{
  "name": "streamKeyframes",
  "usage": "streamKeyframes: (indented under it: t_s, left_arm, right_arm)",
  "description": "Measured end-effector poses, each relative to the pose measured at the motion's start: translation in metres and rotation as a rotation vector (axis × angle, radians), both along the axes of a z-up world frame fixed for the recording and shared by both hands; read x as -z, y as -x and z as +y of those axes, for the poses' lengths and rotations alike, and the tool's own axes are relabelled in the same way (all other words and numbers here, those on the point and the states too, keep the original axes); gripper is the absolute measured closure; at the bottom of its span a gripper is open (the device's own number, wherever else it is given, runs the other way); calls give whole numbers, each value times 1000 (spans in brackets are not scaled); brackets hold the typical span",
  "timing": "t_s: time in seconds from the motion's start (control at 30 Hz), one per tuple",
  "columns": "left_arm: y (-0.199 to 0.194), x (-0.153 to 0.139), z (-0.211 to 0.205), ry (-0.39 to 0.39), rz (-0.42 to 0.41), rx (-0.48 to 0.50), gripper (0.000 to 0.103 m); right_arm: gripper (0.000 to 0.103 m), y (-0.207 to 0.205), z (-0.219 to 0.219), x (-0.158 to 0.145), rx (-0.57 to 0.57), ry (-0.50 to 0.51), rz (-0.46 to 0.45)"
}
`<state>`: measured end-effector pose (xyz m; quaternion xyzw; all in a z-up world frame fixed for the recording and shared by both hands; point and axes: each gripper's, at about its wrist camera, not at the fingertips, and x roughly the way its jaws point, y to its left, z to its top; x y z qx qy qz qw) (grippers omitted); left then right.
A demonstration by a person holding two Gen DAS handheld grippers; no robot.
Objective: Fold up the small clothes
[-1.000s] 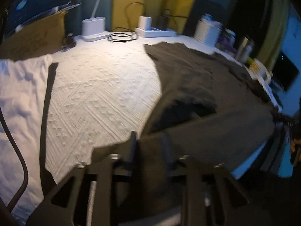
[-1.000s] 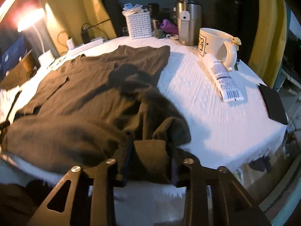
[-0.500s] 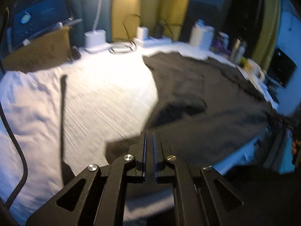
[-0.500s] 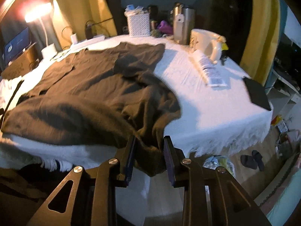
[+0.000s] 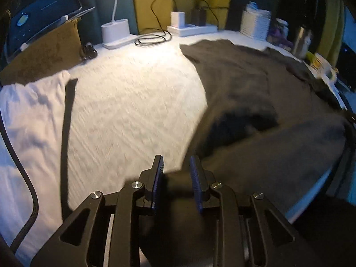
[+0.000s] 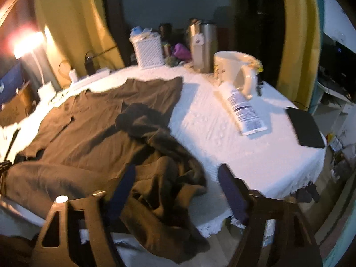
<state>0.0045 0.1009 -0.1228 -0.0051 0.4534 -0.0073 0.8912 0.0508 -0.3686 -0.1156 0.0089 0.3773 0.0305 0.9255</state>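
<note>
A dark brown garment (image 5: 255, 84) lies spread over the white tablecloth (image 5: 133, 102), with its near edge bunched and hanging over the table's front rim. My left gripper (image 5: 175, 159) hovers at the garment's near left edge. Its jaws are opening, and a fold of dark cloth sits between the blue pads (image 5: 158, 178) without being pinched. In the right wrist view the same garment (image 6: 100, 129) is crumpled at its near right corner. My right gripper (image 6: 176, 168) is there with its jaws opening wide, and the cloth lies loose between and below its fingers (image 6: 231, 191).
A white garment (image 5: 26, 111) and a black strap (image 5: 66, 133) lie at the left. Lamp base (image 5: 115, 31), power strip (image 5: 191, 27) and white basket (image 6: 149, 51) line the back. A mug (image 6: 233, 71), a tube (image 6: 242, 111) and a flat black thing (image 6: 307, 129) sit at the right.
Left jaws were shut half a second ago and have parted. Right jaws have spread much wider, and the cloth corner they held has slumped onto the table's edge.
</note>
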Motion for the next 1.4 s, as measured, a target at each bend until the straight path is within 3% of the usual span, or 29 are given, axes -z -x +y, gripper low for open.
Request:
streamKeyframes:
  t_s: [0.2, 0.23, 0.33, 0.47, 0.6, 0.63, 0.7, 0.83, 0.9, 0.93, 0.97, 1.0, 1.07, 1.27, 1.37, 1.4]
  left_arm:
    - [43, -2, -10, 43, 20, 68, 79]
    - [47, -2, -11, 53, 26, 77, 79]
    - [51, -7, -8, 63, 24, 82, 79]
    - [43, -33, 10, 74, -61, 18, 79]
    - [21, -36, 38, 69, -87, -106, 78]
    - [17, -33, 41, 73, -78, -108, 74]
    - [9, -21, 40, 62, -25, -94, 46]
    - [17, -3, 32, 65, 34, -45, 45]
    - [25, 4, 25, 60, 29, -11, 51]
    - [27, 7, 20, 55, 26, 11, 63]
    - [29, 7, 14, 53, 17, 35, 83]
    - [31, 4, 9, 29, -4, 41, 95]
    - [35, -9, 0, -14, -79, 51, 96]
    - [47, -101, -8, 28, -435, 74, 96]
    - [49, -124, -19, -5, -536, 114, 96]
    - [48, -124, -21, -7, -537, 129, 96]
  right_arm:
    - [62, 7, 28, 22, -76, 98, 68]
    - [73, 10, 30, 24, -83, 110, 70]
    - [87, 19, 36, 24, -105, 137, 72]
    - [89, 28, 38, 14, -106, 154, 49]
    - [89, 33, 35, 0, -93, 150, 11]
    - [89, 34, 35, -2, -91, 146, 5]
    - [89, 32, 34, -3, -90, 140, 2]
    - [89, 27, 32, -1, -78, 131, 11]
    - [89, 27, 32, 1, -77, 130, 17]
    - [89, 27, 32, 1, -80, 130, 19]
    - [89, 28, 31, 1, -82, 129, 17]
    - [89, 28, 32, 1, -80, 126, 14]
    - [89, 27, 33, -2, -81, 124, 6]
    - [89, 18, 36, -28, -70, 131, -88]
    - [89, 9, 36, -38, -57, 125, -135]
    - [89, 8, 36, -38, -54, 128, -143]
